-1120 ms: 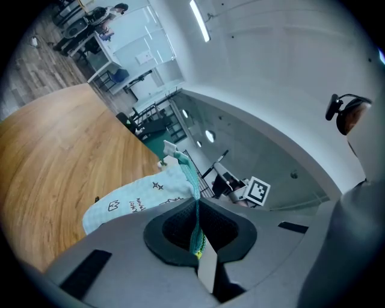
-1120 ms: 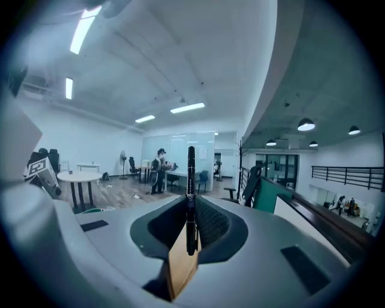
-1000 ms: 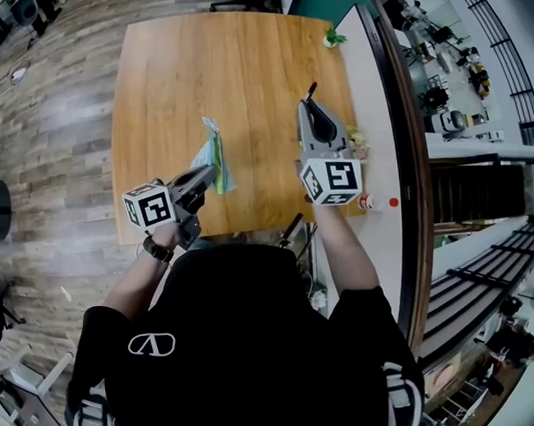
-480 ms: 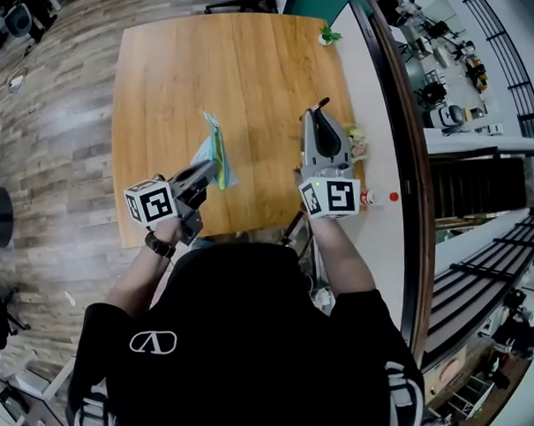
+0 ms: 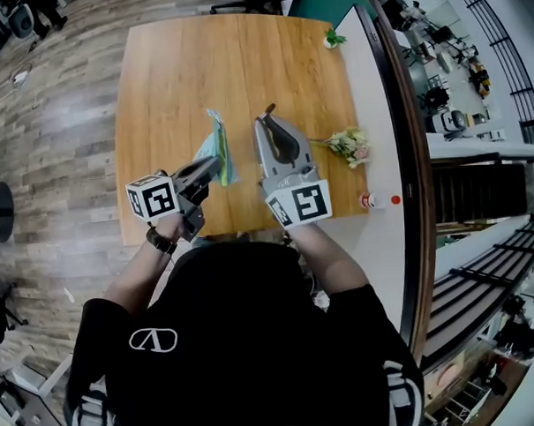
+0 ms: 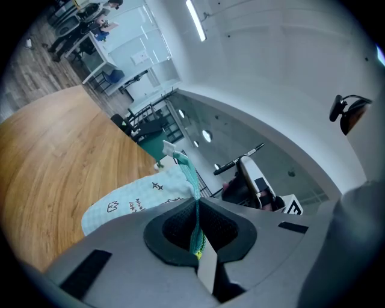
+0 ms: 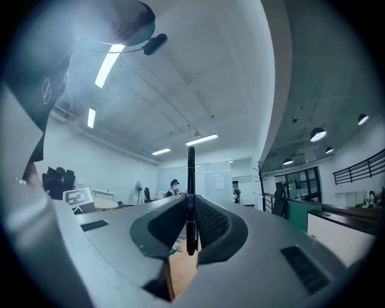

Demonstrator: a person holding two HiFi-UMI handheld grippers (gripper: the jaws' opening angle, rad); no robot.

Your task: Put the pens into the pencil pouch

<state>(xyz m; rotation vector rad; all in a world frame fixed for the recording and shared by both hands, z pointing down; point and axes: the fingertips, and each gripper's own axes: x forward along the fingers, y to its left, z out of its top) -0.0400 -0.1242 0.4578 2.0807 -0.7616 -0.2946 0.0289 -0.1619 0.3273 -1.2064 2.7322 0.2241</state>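
A pale blue pencil pouch [image 5: 216,146] with a teal zipper edge lies on the wooden table [image 5: 172,70]. My left gripper [image 5: 210,170] is shut on its near edge. In the left gripper view the pouch [image 6: 133,200] spreads out ahead and its teal edge is pinched between the jaws of the left gripper [image 6: 196,224]. Just right of the pouch, my right gripper [image 5: 266,125] is shut on a black pen [image 5: 269,109]. The pen [image 7: 190,180] stands upright between the jaws of the right gripper [image 7: 190,212]. From the left gripper view, the right gripper [image 6: 254,181] and its pen [image 6: 239,162] show beyond the pouch.
A small bunch of artificial flowers [image 5: 346,145] lies on the table to the right. A little green plant [image 5: 334,39] sits at the far right corner. A small red-capped bottle [image 5: 373,200] stands on the white ledge to the right.
My right gripper has carried the pen leftward, from the table's right side to just beside the pouch, uncovering the flowers. The left gripper and the pouch have stayed put.
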